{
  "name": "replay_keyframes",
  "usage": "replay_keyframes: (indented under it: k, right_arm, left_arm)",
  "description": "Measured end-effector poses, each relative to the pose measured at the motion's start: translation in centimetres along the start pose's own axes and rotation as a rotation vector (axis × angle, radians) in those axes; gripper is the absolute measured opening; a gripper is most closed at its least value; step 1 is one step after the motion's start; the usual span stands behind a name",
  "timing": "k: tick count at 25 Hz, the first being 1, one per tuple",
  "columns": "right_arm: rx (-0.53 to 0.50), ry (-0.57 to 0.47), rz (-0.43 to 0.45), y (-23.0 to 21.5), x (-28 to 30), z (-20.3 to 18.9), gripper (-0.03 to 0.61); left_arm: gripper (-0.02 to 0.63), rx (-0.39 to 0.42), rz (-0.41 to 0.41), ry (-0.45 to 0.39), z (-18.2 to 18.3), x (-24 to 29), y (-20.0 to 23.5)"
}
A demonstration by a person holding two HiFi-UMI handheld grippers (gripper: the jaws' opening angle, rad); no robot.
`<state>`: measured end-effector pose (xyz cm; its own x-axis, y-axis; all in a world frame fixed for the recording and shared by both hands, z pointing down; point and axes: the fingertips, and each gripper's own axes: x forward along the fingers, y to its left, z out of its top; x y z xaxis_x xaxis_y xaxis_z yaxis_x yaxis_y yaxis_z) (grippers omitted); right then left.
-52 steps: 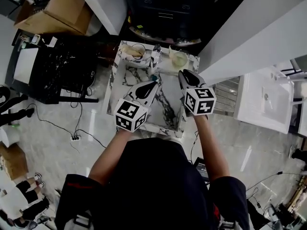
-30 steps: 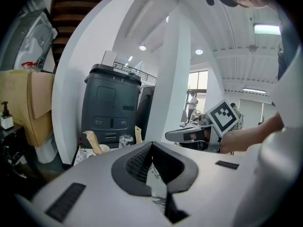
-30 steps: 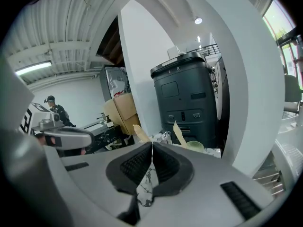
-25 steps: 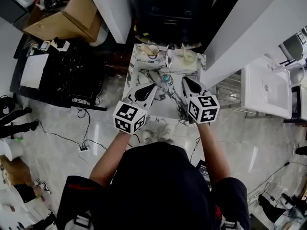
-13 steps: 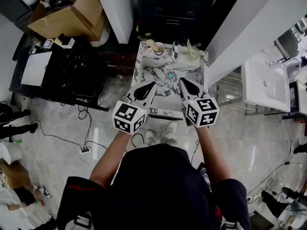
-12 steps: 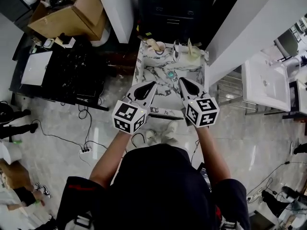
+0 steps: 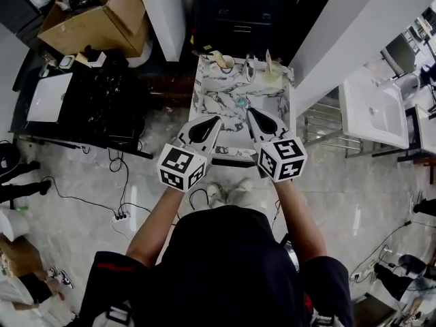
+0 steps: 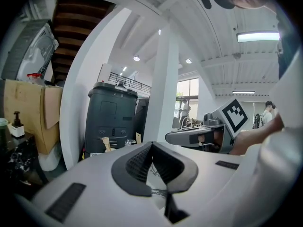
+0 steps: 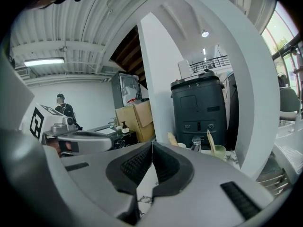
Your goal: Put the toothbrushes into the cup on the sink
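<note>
A marble sink (image 7: 225, 99) stands ahead of me. On its far rim a white cup (image 7: 223, 63) holds a pale toothbrush (image 7: 215, 58). A green cup (image 7: 274, 76) to the right holds another toothbrush (image 7: 268, 60), and a faucet (image 7: 249, 67) stands between them. My left gripper (image 7: 216, 118) and right gripper (image 7: 249, 112) hover side by side over the sink's near edge, both shut with nothing in them. The right gripper view shows the green cup (image 9: 218, 151) with its toothbrush (image 9: 210, 142) beyond the shut right gripper (image 9: 152, 143). The left gripper (image 8: 152, 144) shows its jaws pressed together.
A dark bin or cabinet (image 7: 238, 12) stands behind the sink between white pillars (image 7: 163, 12). A black table (image 7: 95, 101) and a cardboard box (image 7: 85, 19) lie to the left, a white basin (image 7: 378, 111) to the right. Cables (image 7: 112, 213) run across the floor.
The sink has slid farther away and up in the head view as the person backed off. Both grippers stayed shut and empty, side by side.
</note>
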<state>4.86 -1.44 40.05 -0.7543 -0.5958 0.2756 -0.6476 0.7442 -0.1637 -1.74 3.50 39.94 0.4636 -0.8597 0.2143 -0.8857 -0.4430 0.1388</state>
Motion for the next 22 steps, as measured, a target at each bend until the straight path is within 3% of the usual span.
replay_keyframes:
  k: [22]
  right_arm:
    - [0.008, -0.011, 0.037, -1.6, -3.4, 0.4, 0.035]
  left_arm:
    - [0.014, -0.007, 0.018, -0.013, 0.8, 2.1, -3.6]
